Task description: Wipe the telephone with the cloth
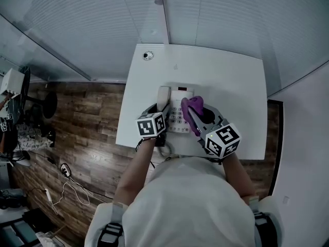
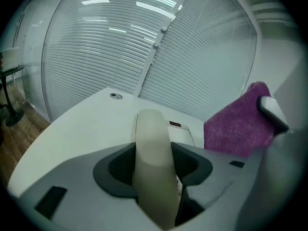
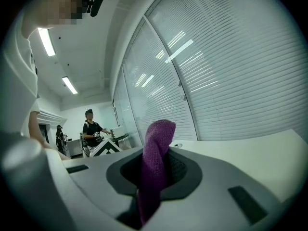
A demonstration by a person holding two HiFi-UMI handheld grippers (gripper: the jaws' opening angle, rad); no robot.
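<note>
A cream desk telephone [image 1: 179, 113] stands on the white table [image 1: 231, 86] just ahead of me. My left gripper [image 1: 160, 108] is shut on its handset [image 1: 163, 98], which runs up between the jaws as a cream bar [image 2: 153, 162]. Beyond it I see the phone's top with a small display [image 2: 175, 124]. My right gripper [image 1: 195, 113] is shut on a purple cloth [image 1: 192, 111], held over the keypad's right side. The cloth [image 3: 155, 170] stands up between the right jaws. The same cloth [image 2: 238, 125] shows at the right of the left gripper view.
A round cable port [image 1: 148, 55] sits in the table's far left corner. Blinds and glass walls [image 1: 216, 14] close the far side. Wooden floor [image 1: 82, 127] with cables and a chair lies to the left. People stand in the background [image 3: 94, 131] of the right gripper view.
</note>
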